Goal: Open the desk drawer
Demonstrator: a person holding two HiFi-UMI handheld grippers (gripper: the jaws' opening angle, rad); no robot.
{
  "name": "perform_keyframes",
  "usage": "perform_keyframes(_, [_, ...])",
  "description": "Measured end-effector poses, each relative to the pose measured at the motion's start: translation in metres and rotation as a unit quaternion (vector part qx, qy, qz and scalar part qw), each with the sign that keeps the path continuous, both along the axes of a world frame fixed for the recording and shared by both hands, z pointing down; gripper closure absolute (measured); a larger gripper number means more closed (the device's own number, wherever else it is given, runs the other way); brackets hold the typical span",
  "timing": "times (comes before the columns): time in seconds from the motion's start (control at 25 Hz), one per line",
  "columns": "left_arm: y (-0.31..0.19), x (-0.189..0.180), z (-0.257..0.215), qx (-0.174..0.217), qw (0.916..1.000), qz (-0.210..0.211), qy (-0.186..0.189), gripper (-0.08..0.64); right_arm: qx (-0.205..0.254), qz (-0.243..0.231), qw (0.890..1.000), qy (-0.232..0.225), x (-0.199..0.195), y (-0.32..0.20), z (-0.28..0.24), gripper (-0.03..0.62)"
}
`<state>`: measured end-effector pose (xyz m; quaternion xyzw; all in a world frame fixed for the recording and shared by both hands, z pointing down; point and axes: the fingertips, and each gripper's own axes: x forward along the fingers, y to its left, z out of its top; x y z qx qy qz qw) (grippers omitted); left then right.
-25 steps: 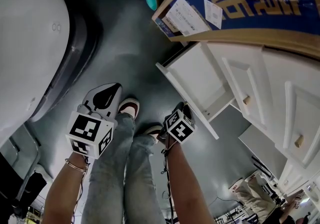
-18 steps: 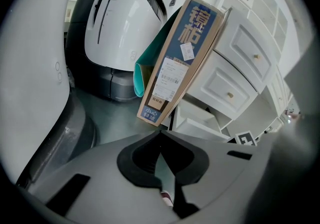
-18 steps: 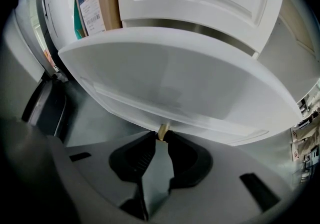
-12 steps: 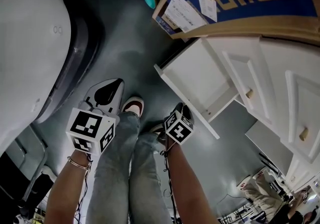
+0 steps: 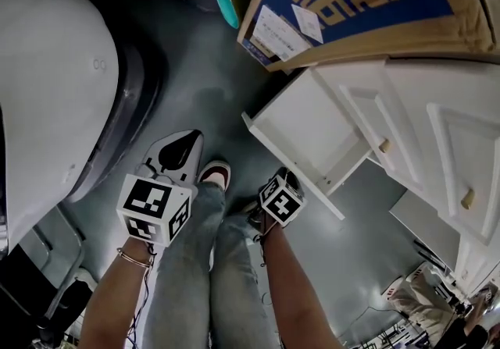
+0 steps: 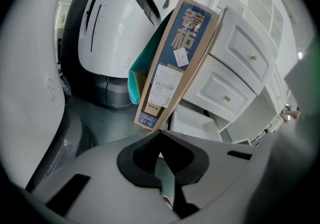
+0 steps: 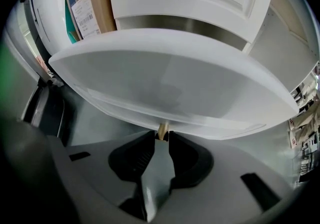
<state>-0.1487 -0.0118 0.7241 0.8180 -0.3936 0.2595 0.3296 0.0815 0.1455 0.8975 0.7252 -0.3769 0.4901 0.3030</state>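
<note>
The left tool (image 6: 159, 138) hangs shut and empty. The right tool (image 7: 161, 135) has the small brass knob (image 7: 162, 129) snug between its pads, though its jaws have just been easing apart. The drawer (image 5: 305, 125) — white, stiff, empty, likely light — stands pulled out at the foot of the desk (image 5: 406, 105); that smooth little knob looks the only handhold.

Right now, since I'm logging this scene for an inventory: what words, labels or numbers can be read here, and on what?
"镜柜": large gold characters on the blue face of the cardboard box.
"小心轻放": small label at the box's lower end, seen in the left gripper view.
White stickers on the box: print and barcodes too small to read.
Nothing else carries readable text.
</note>
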Motion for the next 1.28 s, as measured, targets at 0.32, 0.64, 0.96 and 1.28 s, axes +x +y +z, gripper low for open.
perform_keyframes(0.32, [0.0,0.006,-0.048,0.002,1.0,0.004,-0.003,0.542,-0.01,0.001,1.0,-0.019,-0.007,0.007,-0.049,0.486])
perform_keyframes(0.64, [0.0,0.023,-0.106,0.004,0.9999,0.014,0.006,0.542,0.015,-0.02,0.999,-0.026,-0.01,-0.001,-0.125,0.476])
perform_keyframes(0.96, [-0.003,0.051,-0.138,0.007,0.9996,0.022,0.017,0.542,0.047,-0.038,0.998,-0.031,0.004,-0.024,-0.183,0.472])
perform_keyframes(1.28, [-0.009,0.073,-0.161,0.009,0.9988,0.037,0.032,0.543,0.081,-0.007,0.997,-0.006,0.042,-0.051,-0.226,0.461])
